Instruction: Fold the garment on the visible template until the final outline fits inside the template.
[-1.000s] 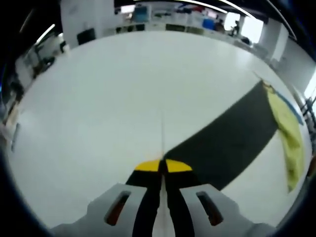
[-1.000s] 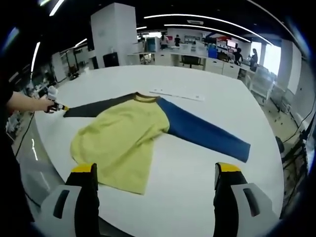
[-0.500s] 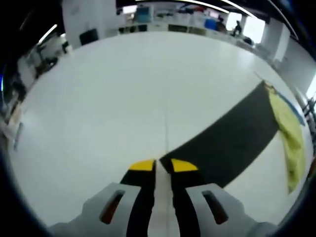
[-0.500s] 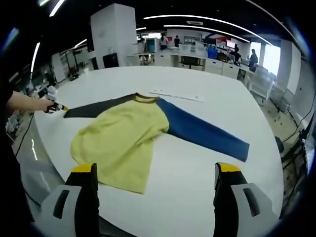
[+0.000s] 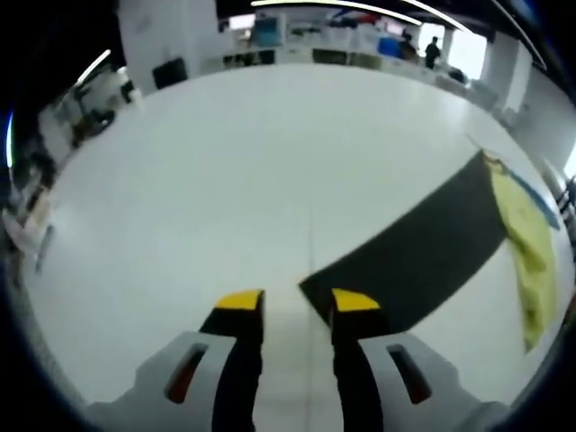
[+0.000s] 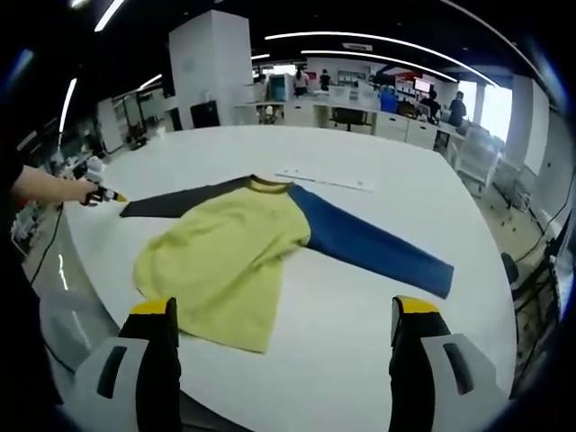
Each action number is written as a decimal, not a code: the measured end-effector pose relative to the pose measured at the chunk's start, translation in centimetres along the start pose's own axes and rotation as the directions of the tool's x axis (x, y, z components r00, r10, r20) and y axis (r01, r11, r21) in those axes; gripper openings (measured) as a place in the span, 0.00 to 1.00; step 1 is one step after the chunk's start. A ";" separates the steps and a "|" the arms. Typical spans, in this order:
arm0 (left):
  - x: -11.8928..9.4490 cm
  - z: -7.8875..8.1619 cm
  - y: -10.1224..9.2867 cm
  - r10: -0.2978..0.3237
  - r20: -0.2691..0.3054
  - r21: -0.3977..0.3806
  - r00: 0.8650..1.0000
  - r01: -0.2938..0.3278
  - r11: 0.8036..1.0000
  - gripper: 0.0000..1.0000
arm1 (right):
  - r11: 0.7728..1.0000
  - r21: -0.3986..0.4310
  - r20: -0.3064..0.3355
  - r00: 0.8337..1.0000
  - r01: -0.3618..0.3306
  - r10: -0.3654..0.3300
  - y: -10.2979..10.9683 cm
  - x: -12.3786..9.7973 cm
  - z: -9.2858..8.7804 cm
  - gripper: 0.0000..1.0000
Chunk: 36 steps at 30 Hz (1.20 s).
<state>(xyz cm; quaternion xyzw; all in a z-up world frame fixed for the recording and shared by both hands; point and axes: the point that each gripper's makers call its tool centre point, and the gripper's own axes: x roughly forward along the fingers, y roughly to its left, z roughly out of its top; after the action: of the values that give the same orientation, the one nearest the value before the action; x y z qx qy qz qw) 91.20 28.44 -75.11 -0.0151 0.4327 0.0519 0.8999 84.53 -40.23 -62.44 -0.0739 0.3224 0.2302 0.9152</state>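
With the garment lying spread flat on the white table, both grippers are gaping empty, the left gripper probably needing a deeper bite on the dark sleeve cuff.

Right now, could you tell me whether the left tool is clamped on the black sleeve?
No, the left tool is open, the black sleeve end lying beside its tip.

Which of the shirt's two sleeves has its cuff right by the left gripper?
The dark sleeve: its cuff lies by the left gripper. The blue sleeve stretches the opposite way.
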 end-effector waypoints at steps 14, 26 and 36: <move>-4.4 -0.4 -2.9 0.006 0.000 0.085 1.000 -0.006 0.996 0.42 | 1.000 -0.004 0.018 1.000 -0.008 0.008 0.1 -1.0 -0.3 0.98; -6.7 -0.5 -4.6 -0.007 0.016 0.156 1.000 0.004 0.988 0.57 | 1.000 0.004 0.034 0.999 -0.014 0.014 -0.2 -2.1 -1.2 0.98; -8.3 -1.1 -5.7 -0.008 0.035 0.166 0.999 0.002 0.986 0.70 | 1.000 -0.004 0.047 0.999 -0.018 0.018 -0.7 -3.2 -1.6 0.98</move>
<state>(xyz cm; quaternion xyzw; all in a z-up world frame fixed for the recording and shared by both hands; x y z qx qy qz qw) 85.78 22.05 -69.38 0.0598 0.4195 0.0135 0.9057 81.82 -42.53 -61.71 -0.0672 0.3009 0.2405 0.9204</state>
